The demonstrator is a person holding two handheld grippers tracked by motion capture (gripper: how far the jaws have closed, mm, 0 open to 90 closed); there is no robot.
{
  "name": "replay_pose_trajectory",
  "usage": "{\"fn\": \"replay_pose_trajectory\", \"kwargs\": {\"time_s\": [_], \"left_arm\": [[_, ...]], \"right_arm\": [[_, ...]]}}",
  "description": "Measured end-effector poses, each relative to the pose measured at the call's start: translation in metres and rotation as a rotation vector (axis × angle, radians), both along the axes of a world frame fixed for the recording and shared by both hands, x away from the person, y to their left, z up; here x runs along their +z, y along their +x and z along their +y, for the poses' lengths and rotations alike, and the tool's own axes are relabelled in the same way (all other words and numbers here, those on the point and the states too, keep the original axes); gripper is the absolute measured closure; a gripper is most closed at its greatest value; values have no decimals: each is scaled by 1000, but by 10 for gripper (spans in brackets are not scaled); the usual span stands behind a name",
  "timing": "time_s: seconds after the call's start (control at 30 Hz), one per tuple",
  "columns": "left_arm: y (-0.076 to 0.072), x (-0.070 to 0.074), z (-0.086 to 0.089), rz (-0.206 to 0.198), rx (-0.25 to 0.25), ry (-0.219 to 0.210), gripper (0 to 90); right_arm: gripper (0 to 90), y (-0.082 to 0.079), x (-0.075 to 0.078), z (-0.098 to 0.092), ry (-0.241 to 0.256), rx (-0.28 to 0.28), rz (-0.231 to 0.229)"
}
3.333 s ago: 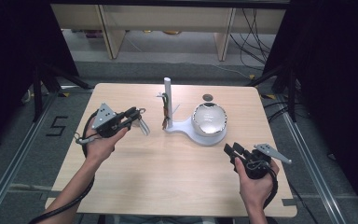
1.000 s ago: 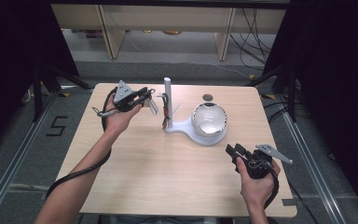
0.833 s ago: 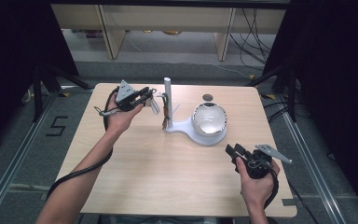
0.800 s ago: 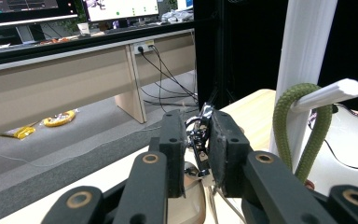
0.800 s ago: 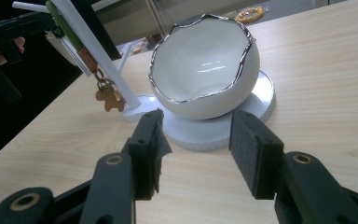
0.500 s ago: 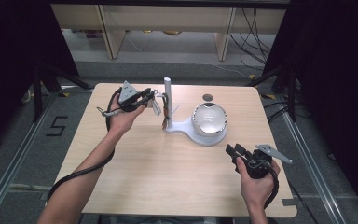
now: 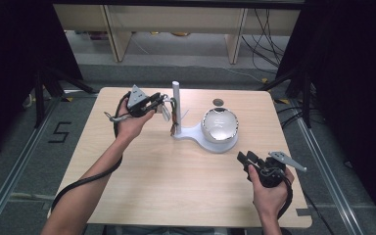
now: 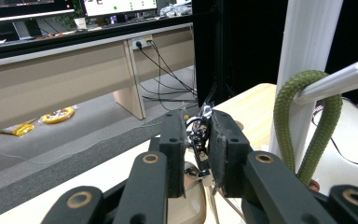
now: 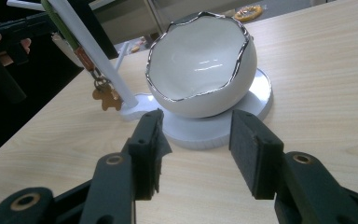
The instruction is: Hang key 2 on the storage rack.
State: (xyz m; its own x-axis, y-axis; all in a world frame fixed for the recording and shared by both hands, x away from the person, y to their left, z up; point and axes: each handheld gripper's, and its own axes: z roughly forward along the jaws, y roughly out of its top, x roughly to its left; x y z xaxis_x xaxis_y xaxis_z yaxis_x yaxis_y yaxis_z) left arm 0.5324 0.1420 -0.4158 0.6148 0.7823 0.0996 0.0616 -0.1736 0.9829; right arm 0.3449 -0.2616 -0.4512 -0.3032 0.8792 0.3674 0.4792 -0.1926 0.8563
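Observation:
A white stand [image 7: 192, 134] has an upright post [image 7: 176, 95] and carries a white egg-shell bowl [image 7: 220, 125] with a silver rim. A green cord loop [image 8: 309, 122] hangs over a white peg [image 8: 338, 78] on the post, with a brown charm [image 9: 106, 99] dangling below. My left gripper [image 7: 160, 102] is held up just left of the post, shut on a small metal clasp [image 8: 197, 138] of the keychain. My right gripper [image 7: 247, 158] rests low near the table's front right, open and empty, its jaws pointing at the bowl [image 9: 200, 65].
A small dark round disc [image 7: 219, 102] lies on the table behind the bowl. The left gripper's cable [image 7: 78, 183] trails along the person's forearm. Beyond the table's far edge stand wooden shelves [image 7: 176, 19] and floor cables.
The left gripper has travelled from the table's left side up to the post and crept slightly closer in the last second. The right gripper has stayed put.

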Motion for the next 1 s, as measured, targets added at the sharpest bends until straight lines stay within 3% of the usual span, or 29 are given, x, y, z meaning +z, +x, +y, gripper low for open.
{"fn": "replay_pose_trajectory", "kwargs": {"time_s": [0.37,0.4,0.53,0.8,0.93,1.0], "left_arm": [[-1,0,-3,0,-6,2,757],[-1,0,-3,-2,-7,4,757],[-1,-1,-5,-1,-10,10,757],[1,-2,-5,-1,-9,18,757],[0,-2,-7,-3,-17,18,757],[-1,-2,-8,-5,-22,21,757]], "right_arm": [[552,0,0,-1,-2,-4,1],[552,-1,0,2,28,-13,23],[552,0,-1,0,3,-2,7],[552,0,-1,1,22,-3,19],[552,1,-3,0,-1,-11,8],[552,0,-2,2,17,-16,34]]}}
